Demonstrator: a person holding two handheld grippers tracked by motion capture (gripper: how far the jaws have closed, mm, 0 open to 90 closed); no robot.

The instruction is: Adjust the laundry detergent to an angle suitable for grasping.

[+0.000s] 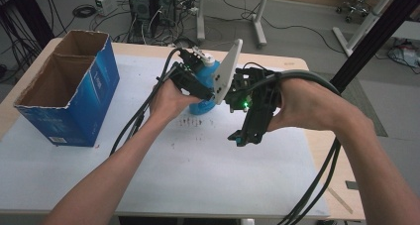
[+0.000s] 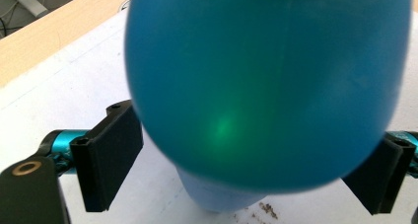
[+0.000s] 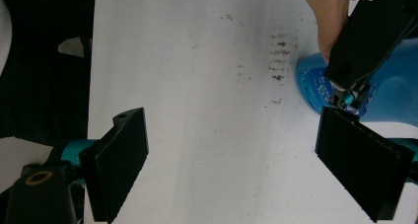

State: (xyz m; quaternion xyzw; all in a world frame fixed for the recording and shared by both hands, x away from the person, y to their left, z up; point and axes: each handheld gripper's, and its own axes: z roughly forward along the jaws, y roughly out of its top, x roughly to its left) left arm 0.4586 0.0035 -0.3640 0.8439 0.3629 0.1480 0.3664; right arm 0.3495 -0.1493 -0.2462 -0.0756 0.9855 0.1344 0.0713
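High view shows the blue bottle (image 1: 202,86) standing on the white surface (image 1: 198,175), well right of the blue box (image 1: 74,93). Left tongs (image 1: 208,88) straddle its body, pads either side, seemingly not yet squeezing (contact is blurred up close). Next comes closing firmly before any lift. Right tongs (image 3: 246,155) hang apart, empty, just right of the bottle, wrist bent downward.

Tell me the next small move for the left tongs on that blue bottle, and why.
Probably close the left tongs on the blue bottle. In the left gripper view the two black pads stand on either side of its rounded body, but the grip does not look firm, and the bottle stands on the white table sheet. The right tongs are open over bare sheet, holding nothing.
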